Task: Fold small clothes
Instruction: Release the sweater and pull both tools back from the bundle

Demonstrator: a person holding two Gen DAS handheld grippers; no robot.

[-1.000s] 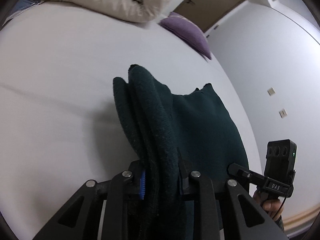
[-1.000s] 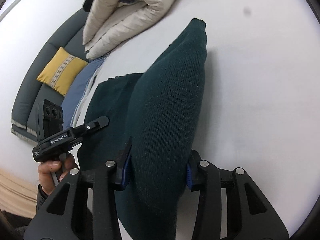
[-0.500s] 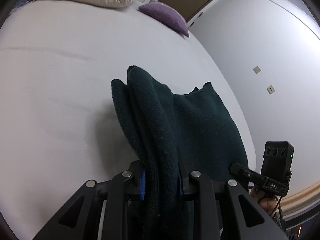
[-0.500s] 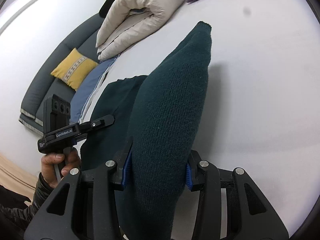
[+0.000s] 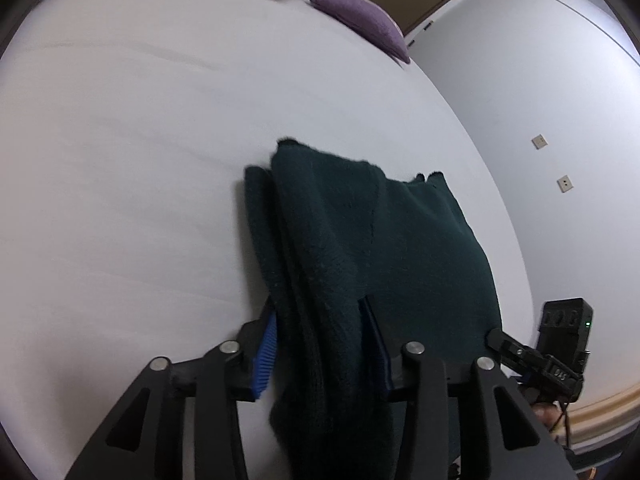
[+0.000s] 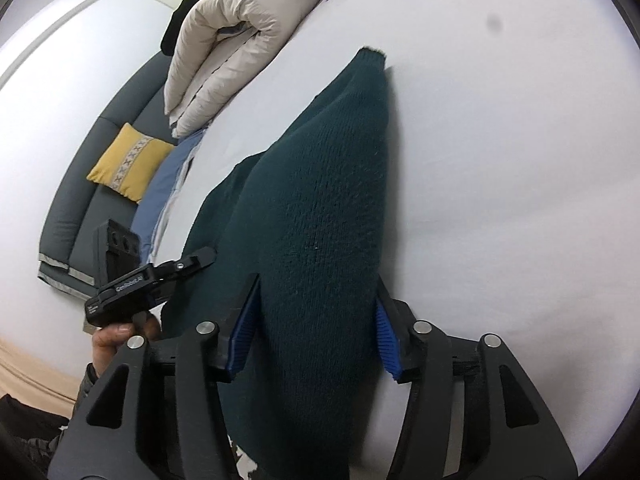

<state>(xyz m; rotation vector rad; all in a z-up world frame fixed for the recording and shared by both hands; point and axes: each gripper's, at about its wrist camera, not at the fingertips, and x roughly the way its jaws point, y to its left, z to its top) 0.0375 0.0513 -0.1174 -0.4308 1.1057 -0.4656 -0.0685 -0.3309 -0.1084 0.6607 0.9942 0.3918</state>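
Two claws, one dark green knit, and the fold looks partly made but not yet laid flat.

You've got the knit garment (image 5: 360,248) doubled on itself on the white bed (image 5: 140,140), well short of the purple pillow (image 5: 360,20) and of the rolled beige duvet (image 6: 228,48). Your left claw (image 5: 320,344) stands fairly wide, blue pads either side of a thick bunched ridge; whether the pads press it, you can't tell from here. Your right claw (image 6: 314,328) is wide too, straddling the raised hump of knit, its right pad clear of the cloth. By my reckoning the first fold is in; what's left is to settle it flat, square the edges, perhaps fold again.
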